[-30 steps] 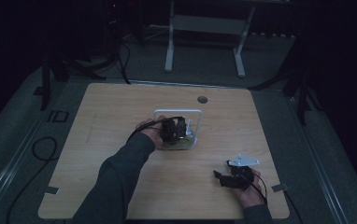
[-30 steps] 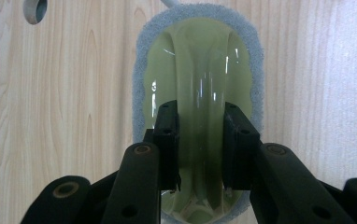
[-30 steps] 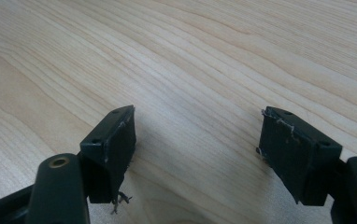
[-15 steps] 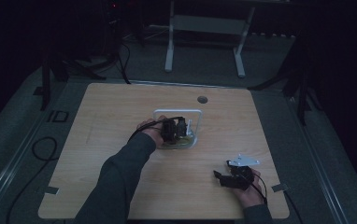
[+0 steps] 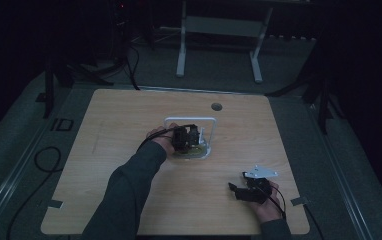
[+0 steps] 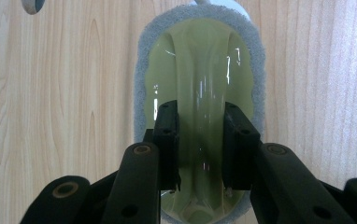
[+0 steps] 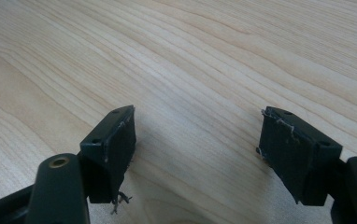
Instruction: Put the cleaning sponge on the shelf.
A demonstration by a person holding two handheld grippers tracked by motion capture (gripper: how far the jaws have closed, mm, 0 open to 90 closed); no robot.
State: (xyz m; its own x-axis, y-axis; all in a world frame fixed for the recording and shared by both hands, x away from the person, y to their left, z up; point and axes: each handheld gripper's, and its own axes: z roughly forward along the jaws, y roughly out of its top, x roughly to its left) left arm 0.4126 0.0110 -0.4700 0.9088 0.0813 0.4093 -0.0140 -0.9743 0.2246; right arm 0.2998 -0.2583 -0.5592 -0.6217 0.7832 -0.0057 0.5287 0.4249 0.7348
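Left gripper view shows the left gripper (image 6: pixel 200 144) clamped on the glossy raised handle of an oval yellow-green plastic scrubber with a grey felt rim (image 6: pixel 200 70), lying mid-frame on the pale wooden table (image 6: pixel 64 84). That slick ridge could slide out if lifted askew. The right gripper (image 7: pixel 197 140) hangs open and empty over bare wood.

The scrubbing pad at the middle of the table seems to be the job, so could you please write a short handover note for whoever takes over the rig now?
Left gripper: jaws closed on the raised handle of the green scrubbing pad, which lies flat on the table beside a white frame.
Right gripper: open, holding nothing, low over bare wood at the near right corner.
Done: the pad is gripped.
Left: probably lift or move the pad; its destination cannot be told.
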